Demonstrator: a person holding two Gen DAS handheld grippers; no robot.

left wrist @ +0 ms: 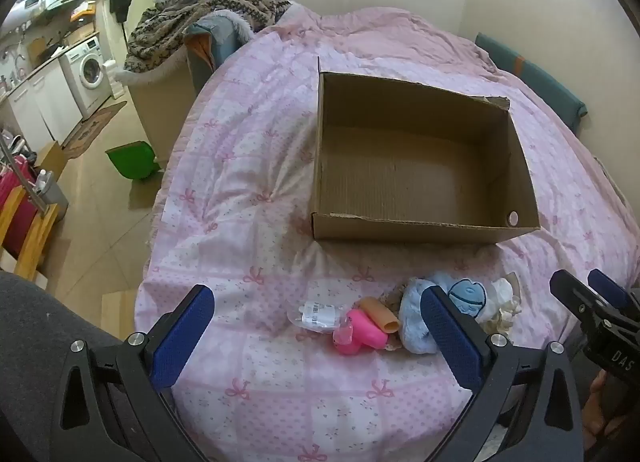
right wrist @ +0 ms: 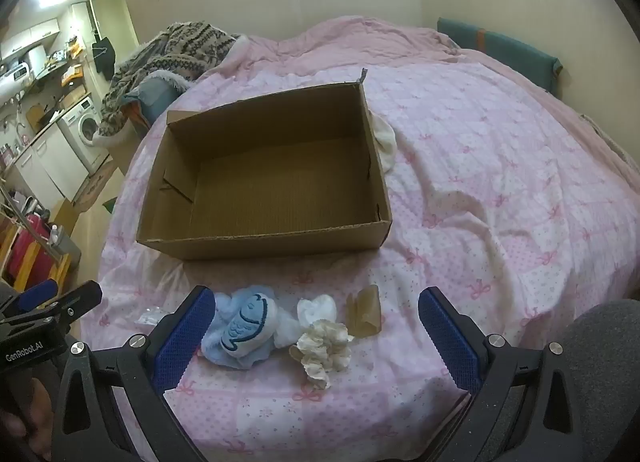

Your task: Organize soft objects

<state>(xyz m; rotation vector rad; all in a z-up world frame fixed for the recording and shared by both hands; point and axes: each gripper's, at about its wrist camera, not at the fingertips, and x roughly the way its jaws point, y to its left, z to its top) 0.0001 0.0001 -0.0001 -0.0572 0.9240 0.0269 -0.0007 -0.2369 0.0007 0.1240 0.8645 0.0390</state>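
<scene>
An empty open cardboard box (left wrist: 420, 221) (right wrist: 264, 240) sits on the pink bed. In front of it lie soft things: a light blue plush with a fish patch (left wrist: 416, 322) (right wrist: 244, 326), a cream scrunchie (right wrist: 322, 348) (left wrist: 505, 310), a white cloth piece (right wrist: 318, 308), a pink toy (left wrist: 360, 334), an orange tube (left wrist: 380, 314) and a clear wrapped packet (left wrist: 318, 316). My left gripper (left wrist: 320, 346) is open above the pink toy and empty. My right gripper (right wrist: 316, 342) is open over the scrunchie and empty.
A tan folded piece (right wrist: 366, 312) lies right of the scrunchie. A white cloth (right wrist: 386, 139) lies behind the box. A patterned blanket (left wrist: 208, 9) is heaped at the bed's far left. A green bin (left wrist: 132, 159) stands on the floor left of the bed.
</scene>
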